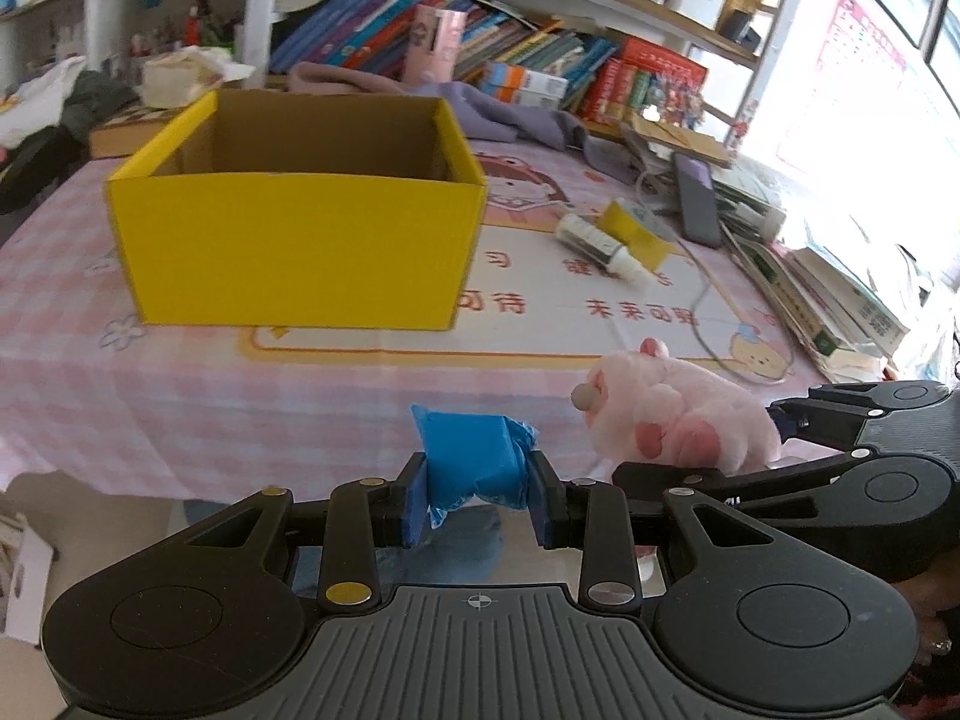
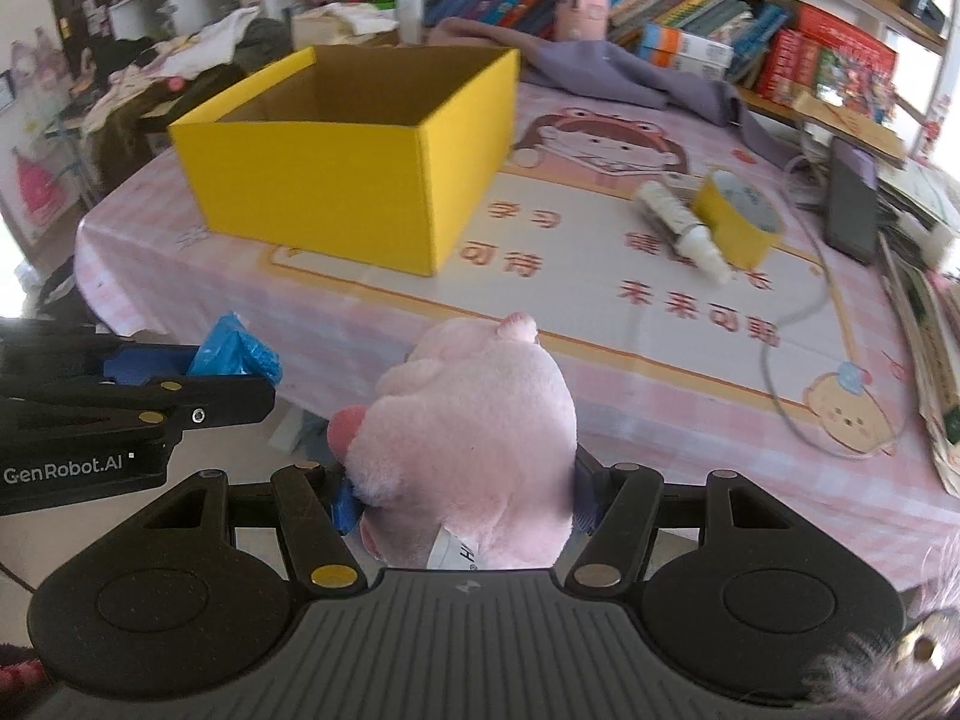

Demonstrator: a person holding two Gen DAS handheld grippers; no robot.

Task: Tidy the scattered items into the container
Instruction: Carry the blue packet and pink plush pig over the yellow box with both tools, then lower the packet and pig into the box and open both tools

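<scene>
Yellow box (image 1: 294, 252): upper left of frame, open top — beyond both tools, nearer the left one.
Right gripper (image 2: 465, 504): clamped on pink plush toy (image 2: 474, 432).
Left gripper (image 1: 480, 492): clamped on blue packet (image 1: 474, 456) — frame bottom.

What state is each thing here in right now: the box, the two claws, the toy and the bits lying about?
Yellow box: open-topped, upright, inside hidden.
Left gripper: shut on blue packet.
Right gripper: shut on pink plush toy.
White tube: lying on its side, cap on.
Yellow tub: tipped over beside the tube.
</scene>
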